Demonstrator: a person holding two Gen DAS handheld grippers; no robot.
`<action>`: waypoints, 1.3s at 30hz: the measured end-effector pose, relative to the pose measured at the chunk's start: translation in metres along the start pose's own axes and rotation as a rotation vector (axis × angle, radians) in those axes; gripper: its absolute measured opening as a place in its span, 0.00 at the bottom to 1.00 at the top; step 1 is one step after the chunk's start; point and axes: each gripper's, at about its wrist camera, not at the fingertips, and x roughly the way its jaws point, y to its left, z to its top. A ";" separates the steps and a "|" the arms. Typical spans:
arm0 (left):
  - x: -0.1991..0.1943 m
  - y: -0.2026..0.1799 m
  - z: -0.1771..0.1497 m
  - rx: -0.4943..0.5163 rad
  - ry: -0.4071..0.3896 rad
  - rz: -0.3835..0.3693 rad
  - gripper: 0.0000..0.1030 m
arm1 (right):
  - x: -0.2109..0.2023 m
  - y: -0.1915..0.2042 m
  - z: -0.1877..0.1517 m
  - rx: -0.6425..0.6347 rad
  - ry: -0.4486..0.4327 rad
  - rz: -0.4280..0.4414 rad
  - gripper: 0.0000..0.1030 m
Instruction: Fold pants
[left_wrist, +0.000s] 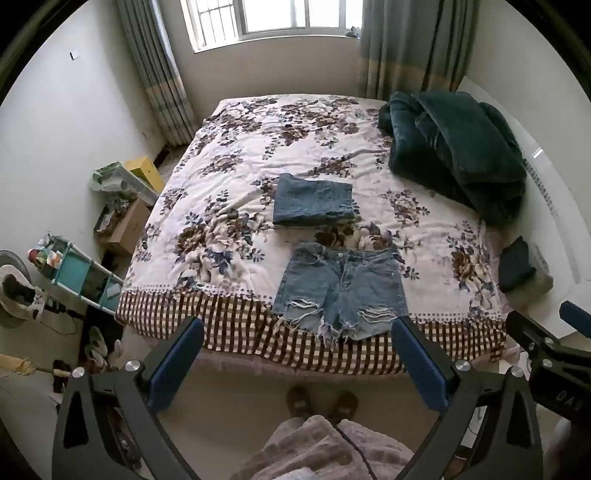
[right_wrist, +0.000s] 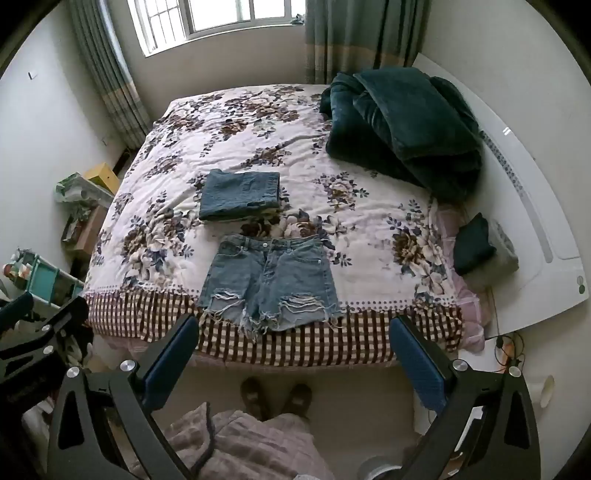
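Left claw (left_wrist: 297, 334) spread wide, right claw (right_wrist: 295, 332) likewise, both empty

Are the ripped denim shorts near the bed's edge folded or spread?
Spread. The ripped denim shorts lie flat, waistband, both legs and frayed hems showing.

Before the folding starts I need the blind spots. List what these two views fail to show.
- Folded denim: layers stacked, so garment type and fold count are unclear in both views.
- Frayed shorts: back side hidden against the bedspread.
- Dark folded item by the headboard: too small to identify.
- Left claw and right claw: bases cut off by the bottom edge.
- Person: only feet and lap visible.
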 end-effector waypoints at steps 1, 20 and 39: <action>0.000 0.001 0.000 0.000 -0.003 0.001 1.00 | 0.000 0.000 0.000 0.006 -0.002 0.014 1.00; -0.005 -0.006 0.005 0.000 -0.003 0.002 1.00 | -0.004 -0.001 -0.002 0.000 0.003 -0.001 1.00; -0.015 -0.009 0.008 -0.003 -0.008 0.003 1.00 | -0.009 -0.005 -0.001 -0.004 0.010 0.010 1.00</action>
